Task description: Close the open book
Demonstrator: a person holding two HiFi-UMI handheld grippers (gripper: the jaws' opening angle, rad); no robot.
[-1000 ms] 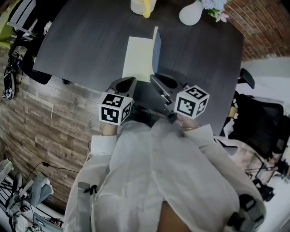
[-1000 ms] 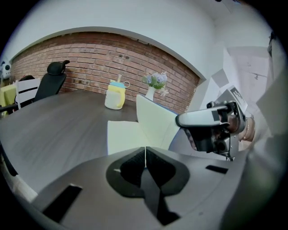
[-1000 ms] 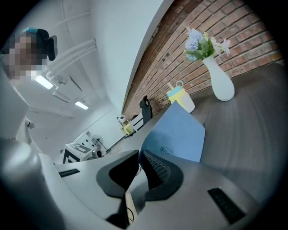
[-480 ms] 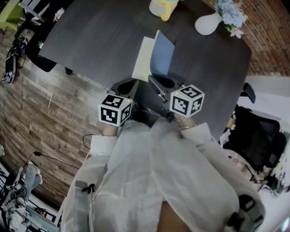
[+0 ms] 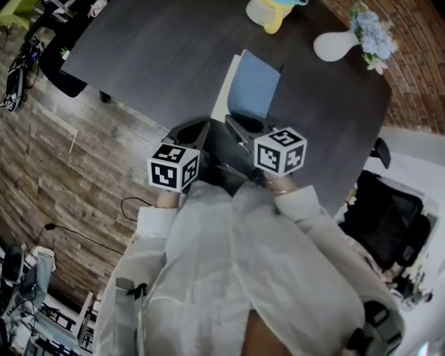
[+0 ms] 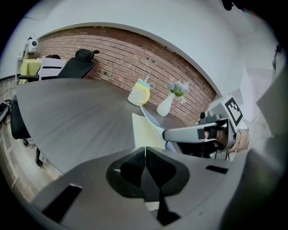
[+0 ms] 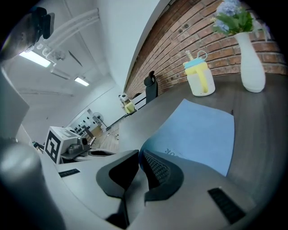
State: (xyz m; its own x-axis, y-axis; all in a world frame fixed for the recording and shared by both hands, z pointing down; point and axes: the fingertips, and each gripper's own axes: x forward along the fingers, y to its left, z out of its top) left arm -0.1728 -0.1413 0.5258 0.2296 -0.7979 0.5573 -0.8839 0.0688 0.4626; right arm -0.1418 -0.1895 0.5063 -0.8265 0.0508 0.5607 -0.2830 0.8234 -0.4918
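On the dark grey wood-grain counter (image 5: 139, 55) lies the thin blue-covered paper book (image 5: 254, 87), its cover raised aslant; jaws of the right gripper (image 7: 140, 155) pinch the cover's near edge, jaws of the left gripper (image 6: 145, 150) are pressed together, empty, just beside

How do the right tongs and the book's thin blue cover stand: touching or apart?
Touching. The right gripper view shows the right tongs closed on the blue cover's near edge.

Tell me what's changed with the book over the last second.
The right gripper, shut on the blue cover, has swung it from nearly upright over the cream pages, leaving a strip showing. Nothing was let go. The left gripper stayed shut and empty; cup and vase unmoved.
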